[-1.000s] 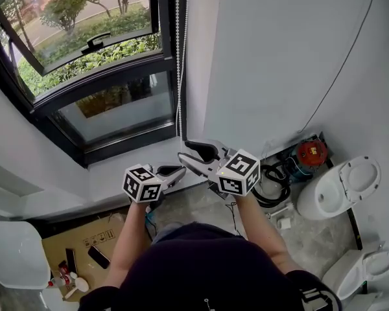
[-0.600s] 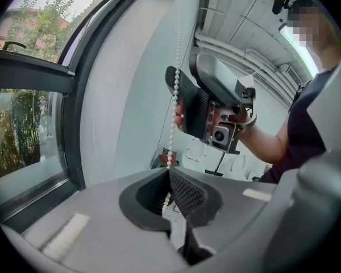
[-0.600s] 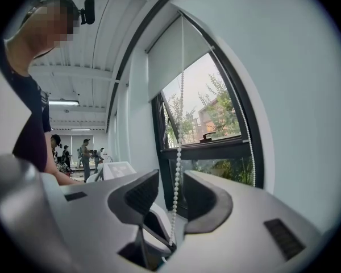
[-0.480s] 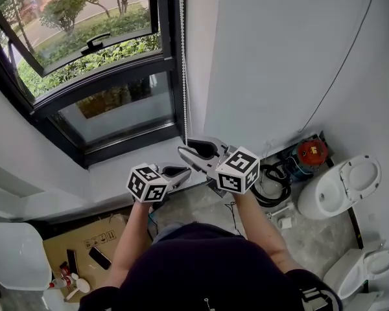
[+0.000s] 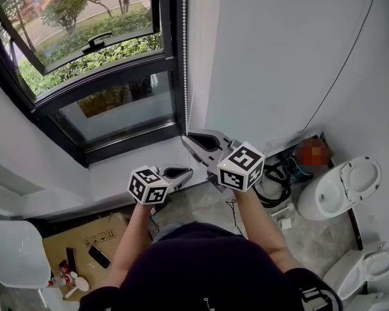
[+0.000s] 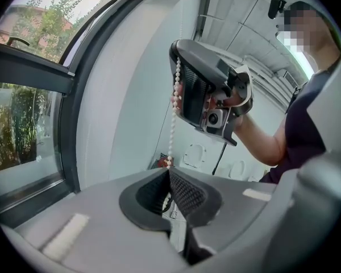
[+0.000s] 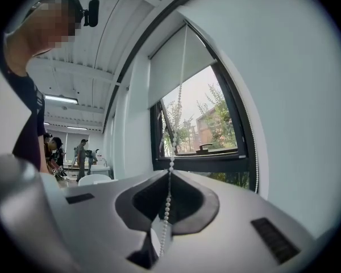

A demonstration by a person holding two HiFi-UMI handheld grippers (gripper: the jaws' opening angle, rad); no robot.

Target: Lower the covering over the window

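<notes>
Blind [image 7: 171, 67]: I am seeing it partway down, covering only the top of the window [image 7: 202, 124], in the upper middle of the right gripper view.
Bead chain [image 5: 184, 57]: it is hanging straight down beside the right edge of the window frame, at the top centre of the head view, and running into both grippers.
Right gripper [image 5: 185, 137]: I am holding it at the centre of the head view, the higher of the two. Its jaws have just been closing and are now pinching the bead chain between their tips.
Left gripper [image 5: 189, 171]: it is sitting just below and to the left of the right one. Its jaws are pressing together on the same chain lower down, with beads showing in the hollow behind the tips.
Surroundings: a white toilet [image 5: 340, 185] is standing at the right of the head view, and a cardboard box [image 5: 84, 241] is lying at the lower left.
</notes>
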